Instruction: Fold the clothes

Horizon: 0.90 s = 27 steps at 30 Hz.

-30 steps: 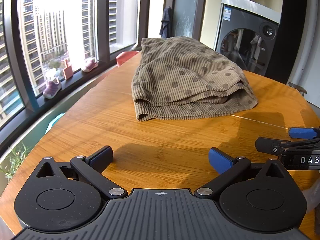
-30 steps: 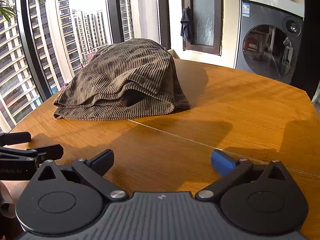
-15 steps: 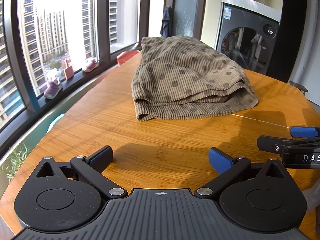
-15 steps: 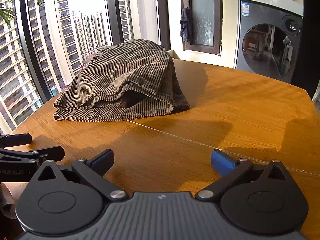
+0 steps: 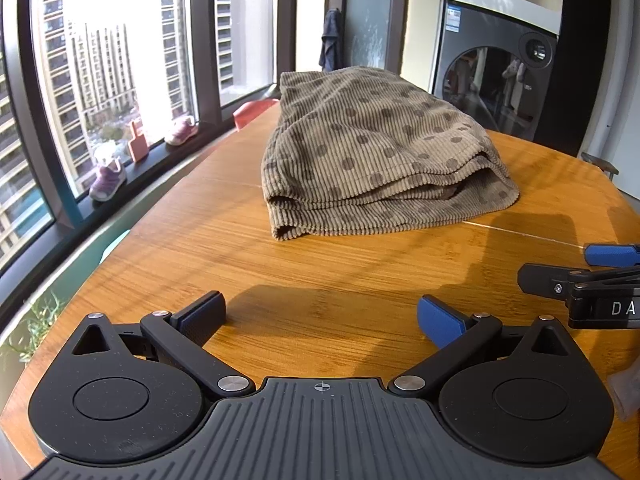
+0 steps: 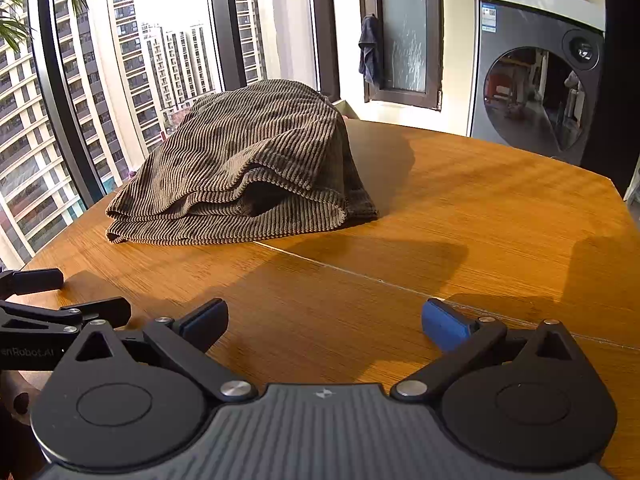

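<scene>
Sunlight falls across a wooden table (image 5: 328, 272) that fills most of both views, with tall windows (image 5: 120, 80) along its far left edge and a grey washing machine (image 6: 540, 80) behind it. Towards the table's far side lies a folded brown corduroy garment (image 5: 372, 156) with darker dots, its layered open edge facing the cameras. Nearer, low over bare wood and well apart from the cloth, the left gripper (image 5: 320, 316) and the right gripper (image 6: 324, 320) sit side by side, each with its blue-padded fingers spread wide and holding nothing. Small pink shoes (image 5: 108, 180) stand on the windowsill.
</scene>
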Available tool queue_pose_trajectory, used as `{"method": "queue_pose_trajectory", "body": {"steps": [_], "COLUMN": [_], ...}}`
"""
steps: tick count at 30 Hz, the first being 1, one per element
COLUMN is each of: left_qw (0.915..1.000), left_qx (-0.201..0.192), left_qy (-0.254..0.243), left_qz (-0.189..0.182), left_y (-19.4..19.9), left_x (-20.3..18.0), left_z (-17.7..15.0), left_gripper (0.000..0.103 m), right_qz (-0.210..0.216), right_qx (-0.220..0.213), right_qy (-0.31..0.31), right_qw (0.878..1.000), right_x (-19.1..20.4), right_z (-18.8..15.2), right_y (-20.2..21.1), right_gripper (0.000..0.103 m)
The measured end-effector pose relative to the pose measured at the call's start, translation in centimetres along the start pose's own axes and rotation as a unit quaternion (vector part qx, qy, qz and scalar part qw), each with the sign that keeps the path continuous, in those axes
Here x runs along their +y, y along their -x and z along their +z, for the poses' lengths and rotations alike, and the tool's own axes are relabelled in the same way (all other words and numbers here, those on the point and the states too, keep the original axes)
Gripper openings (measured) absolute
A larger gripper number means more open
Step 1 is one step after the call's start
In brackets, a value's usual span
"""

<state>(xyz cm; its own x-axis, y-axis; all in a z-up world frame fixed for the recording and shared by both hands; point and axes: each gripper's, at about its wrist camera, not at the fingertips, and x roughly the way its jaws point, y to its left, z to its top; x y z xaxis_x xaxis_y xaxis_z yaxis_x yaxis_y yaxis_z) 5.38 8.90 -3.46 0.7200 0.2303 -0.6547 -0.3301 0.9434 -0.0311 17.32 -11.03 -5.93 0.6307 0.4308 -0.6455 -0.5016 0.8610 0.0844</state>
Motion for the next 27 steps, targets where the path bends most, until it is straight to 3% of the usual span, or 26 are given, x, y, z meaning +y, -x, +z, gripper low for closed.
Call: {"method": "queue_pose_trajectory", "body": {"steps": [7, 27], "left_qw": [0.9996, 0.9993], "left_qx": [-0.009, -0.012], "left_qy": [0.024, 0.032], "left_qz": [-0.012, -0.017], "left_y": [0.26, 0.30], "left_x": [0.62, 0.89], "left_z": [0.02, -0.06], "left_gripper": [0.103, 0.103], "right_qz": [0.001, 0.001], "right_qx": [-0.001, -0.002], "right_qy": [-0.002, -0.004], "right_qw": [1.000, 1.000], "right_x": [-0.06, -0.15], "right_z": [-0.01, -0.08], "right_y": [-0.03, 0.04], "right_gripper": [0.103, 0.103]}}
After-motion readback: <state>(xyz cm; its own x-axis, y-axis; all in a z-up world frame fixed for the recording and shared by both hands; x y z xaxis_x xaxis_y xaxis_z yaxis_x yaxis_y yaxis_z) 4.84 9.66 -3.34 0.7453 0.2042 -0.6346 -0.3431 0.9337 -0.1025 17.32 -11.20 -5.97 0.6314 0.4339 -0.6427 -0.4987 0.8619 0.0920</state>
